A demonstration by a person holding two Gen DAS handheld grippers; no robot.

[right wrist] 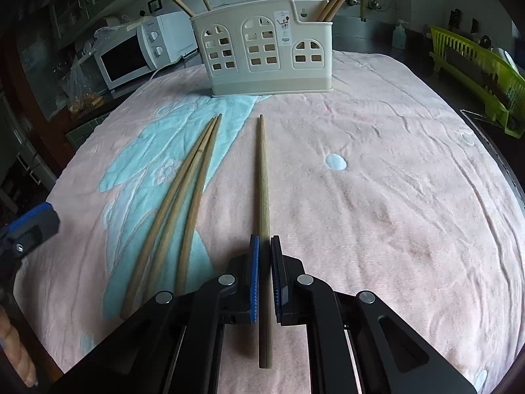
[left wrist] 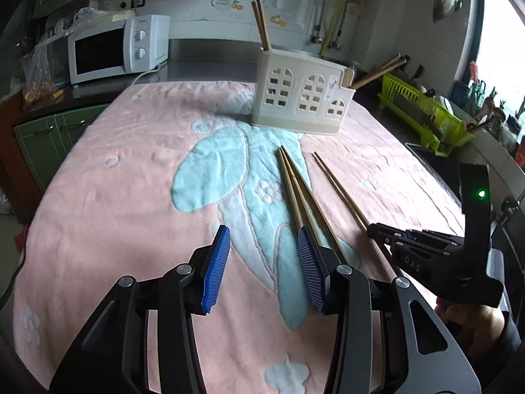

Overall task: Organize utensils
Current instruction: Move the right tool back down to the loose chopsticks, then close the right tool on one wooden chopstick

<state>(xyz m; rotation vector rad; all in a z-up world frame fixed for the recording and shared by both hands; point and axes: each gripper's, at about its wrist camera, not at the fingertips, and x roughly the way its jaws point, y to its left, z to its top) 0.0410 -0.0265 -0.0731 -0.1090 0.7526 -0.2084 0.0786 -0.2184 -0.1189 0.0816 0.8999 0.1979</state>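
A cream utensil holder (left wrist: 300, 97) (right wrist: 265, 54) with window cut-outs stands at the far side of the pink towel (left wrist: 131, 180) (right wrist: 377, 180), with chopsticks upright in both ends. Three wooden chopsticks (left wrist: 295, 187) (right wrist: 183, 190) lie together on the towel. A single chopstick (right wrist: 262, 180) (left wrist: 338, 187) lies to their right. My right gripper (right wrist: 264, 246) (left wrist: 372, 229) is shut on this single chopstick near its thick end, low on the towel. My left gripper (left wrist: 262, 239) is open and empty, its right finger over the three chopsticks' near ends.
A white microwave (left wrist: 115, 49) (right wrist: 137, 52) stands at the back left. A green dish rack (left wrist: 423, 111) (right wrist: 482, 69) sits at the right beyond the towel's edge. The tiled wall runs behind the holder.
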